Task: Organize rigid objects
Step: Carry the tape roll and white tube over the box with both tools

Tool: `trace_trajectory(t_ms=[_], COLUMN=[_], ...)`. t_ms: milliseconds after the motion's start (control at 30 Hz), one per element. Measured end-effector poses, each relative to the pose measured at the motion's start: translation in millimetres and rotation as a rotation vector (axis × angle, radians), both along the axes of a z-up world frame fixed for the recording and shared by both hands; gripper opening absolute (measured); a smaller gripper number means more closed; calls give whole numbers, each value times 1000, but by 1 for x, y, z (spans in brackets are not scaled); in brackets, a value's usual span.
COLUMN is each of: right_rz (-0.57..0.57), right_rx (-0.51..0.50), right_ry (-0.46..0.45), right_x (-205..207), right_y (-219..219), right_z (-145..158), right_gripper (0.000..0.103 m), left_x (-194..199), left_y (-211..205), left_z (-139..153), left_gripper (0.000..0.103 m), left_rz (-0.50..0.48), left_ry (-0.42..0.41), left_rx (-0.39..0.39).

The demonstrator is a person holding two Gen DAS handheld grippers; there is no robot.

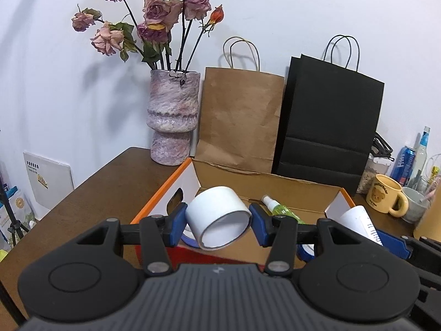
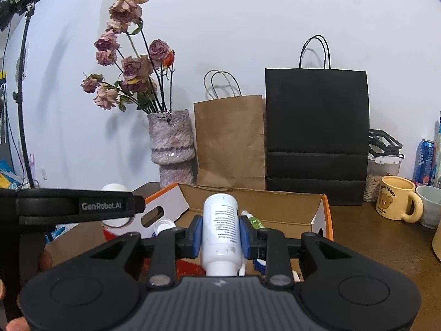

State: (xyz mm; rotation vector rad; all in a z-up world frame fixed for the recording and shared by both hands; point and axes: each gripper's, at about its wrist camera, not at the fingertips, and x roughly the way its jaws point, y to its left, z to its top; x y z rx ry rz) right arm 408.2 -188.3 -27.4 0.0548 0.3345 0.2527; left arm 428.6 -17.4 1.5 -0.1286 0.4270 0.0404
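In the left wrist view, a white tape roll (image 1: 219,218) is clamped between the blue pads of the left gripper (image 1: 219,222), above the open cardboard box (image 1: 278,182). A green spray bottle (image 1: 281,208) is seen at 2 o'clock of the roll, inside the box.

In the right wrist view, a white bottle (image 2: 220,229) is gripped by the right gripper (image 2: 220,234) over the same box. Only here is a white cap (image 2: 164,225) shown, at 9 o'clock.

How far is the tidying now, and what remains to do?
Done: a green spray bottle lies in the cardboard box. In hand: the left gripper holds a white tape roll, the right gripper a white bottle, both over the box. Left: releasing them inside.
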Motion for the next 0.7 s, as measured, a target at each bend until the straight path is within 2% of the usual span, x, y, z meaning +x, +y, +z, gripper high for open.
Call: trace_trajectory(t_ms=[700], right_rz=[-8], right_rx=[8], right_ry=[36], right_x=[69], right_y=[-5], right_z=[-7], right_gripper=[27], left_x=[68], left_y=[-11], left_z=[-9], left_gripper=[51], left_rz=[0], left_ry=[17], left_rx=[29])
